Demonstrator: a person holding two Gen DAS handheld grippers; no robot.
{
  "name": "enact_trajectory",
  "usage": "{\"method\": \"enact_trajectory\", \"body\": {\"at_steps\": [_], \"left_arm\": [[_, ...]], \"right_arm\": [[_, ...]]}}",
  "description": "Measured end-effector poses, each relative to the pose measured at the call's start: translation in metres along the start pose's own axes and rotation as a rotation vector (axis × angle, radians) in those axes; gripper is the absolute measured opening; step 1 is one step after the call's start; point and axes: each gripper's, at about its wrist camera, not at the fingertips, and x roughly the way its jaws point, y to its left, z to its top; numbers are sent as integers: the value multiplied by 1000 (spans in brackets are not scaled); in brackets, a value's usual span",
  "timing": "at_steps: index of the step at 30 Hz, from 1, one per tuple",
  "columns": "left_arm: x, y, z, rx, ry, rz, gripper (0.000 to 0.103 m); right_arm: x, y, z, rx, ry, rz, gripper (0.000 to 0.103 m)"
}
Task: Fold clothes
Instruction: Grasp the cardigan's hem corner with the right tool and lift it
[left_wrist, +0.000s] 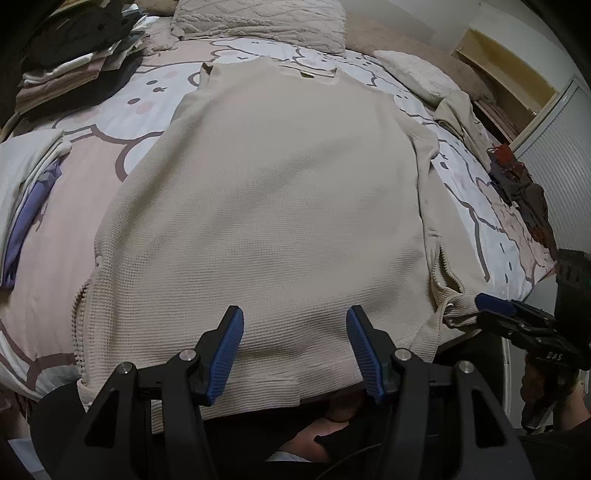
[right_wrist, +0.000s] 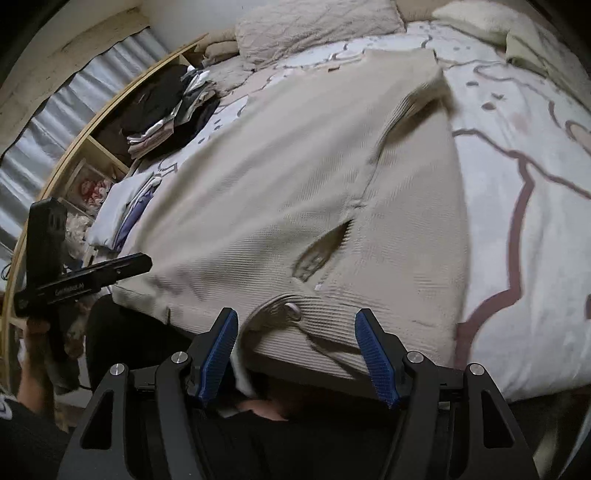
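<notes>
While a beige waffle-knit garment (left_wrist: 273, 206) lies spread flat across the bed cover (left_wrist: 74, 206), its near hem hanging over the bed edge, both grippers hover above that hem with nothing between their blue pads. Left gripper (left_wrist: 295, 350): jaws spread apart, over the middle of the hem. Right gripper (right_wrist: 297, 354): jaws likewise spread, over the garment's right near corner, where a sleeve (right_wrist: 413, 206) lies folded along the body and a snap button (right_wrist: 294, 309) shows just ahead of the fingertips. Folded clothes stack (left_wrist: 70, 70) sits at the far left of the bed; a second folded pile (left_wrist: 26, 184) lies nearer, left of the garment; a pillow (left_wrist: 258, 18) rests at the head
</notes>
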Motion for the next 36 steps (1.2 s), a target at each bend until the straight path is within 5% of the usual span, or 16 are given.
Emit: {"method": "enact_trajectory", "body": {"at_steps": [10, 12, 19, 24, 33, 36], "left_arm": [[1, 4, -6, -21, -2, -15, 57], [0, 5, -6, -26, -5, -18, 57], [0, 10, -6, -31, -5, -22, 57], [-5, 6, -5, -16, -16, -25, 57], [-4, 6, -5, 2, -4, -23, 57], [1, 11, -5, -12, 16, 13, 58]], "right_arm": [[50, 20, 17, 10, 112, -218, 66], [53, 20, 17, 5, 107, -252, 47], [46, 17, 9, -28, 86, -258, 26], [23, 21, 5, -35, 51, -232, 21], [-94, -37, -10, 221, -128, -317, 21], [-104, -70, -30, 365, -156, -329, 21]]}}
